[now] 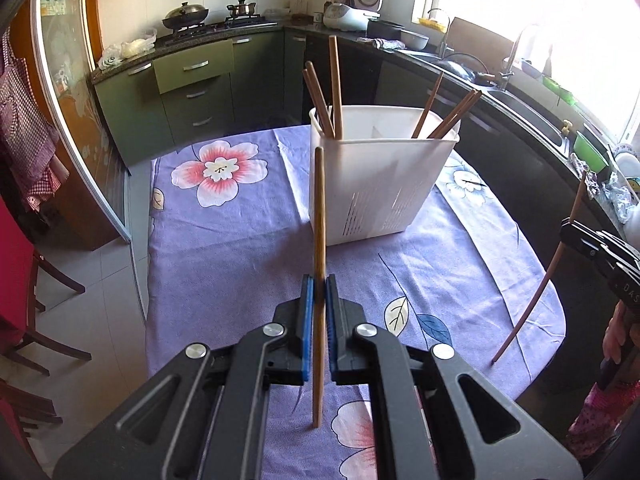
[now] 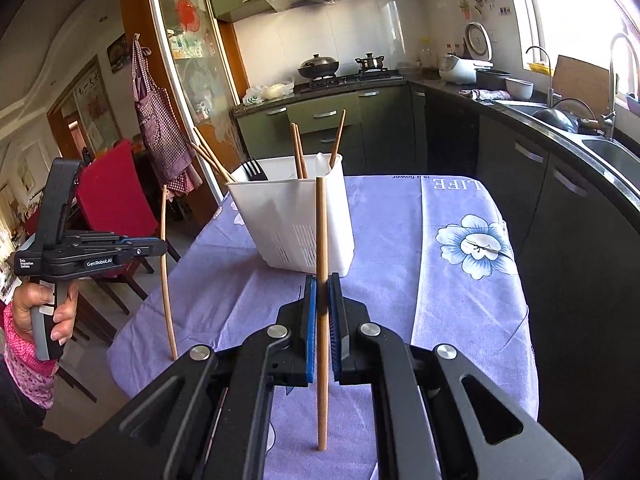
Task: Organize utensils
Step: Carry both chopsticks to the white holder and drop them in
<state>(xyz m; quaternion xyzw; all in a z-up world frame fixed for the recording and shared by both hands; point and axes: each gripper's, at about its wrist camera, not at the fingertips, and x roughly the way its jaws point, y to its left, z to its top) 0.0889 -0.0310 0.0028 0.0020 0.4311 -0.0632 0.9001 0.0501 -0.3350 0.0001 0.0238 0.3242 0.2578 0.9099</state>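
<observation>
A white utensil holder (image 1: 380,176) stands on the purple flowered tablecloth (image 1: 240,240); it also shows in the right wrist view (image 2: 296,220). Several wooden chopsticks stand in its compartments, and a black fork (image 2: 254,170) too. My left gripper (image 1: 319,292) is shut on a wooden chopstick (image 1: 319,208), held upright in front of the holder. My right gripper (image 2: 322,292) is shut on another wooden chopstick (image 2: 321,232), also upright near the holder. Each gripper shows in the other's view, the right one (image 1: 566,236) and the left one (image 2: 162,246), each with its chopstick.
Chairs with red covers (image 2: 116,196) stand left of the table. Green kitchen cabinets (image 1: 192,92), a stove with pans (image 1: 186,14) and a sink counter (image 1: 532,108) ring the room behind. The table's rounded edge (image 1: 556,320) is near the right gripper.
</observation>
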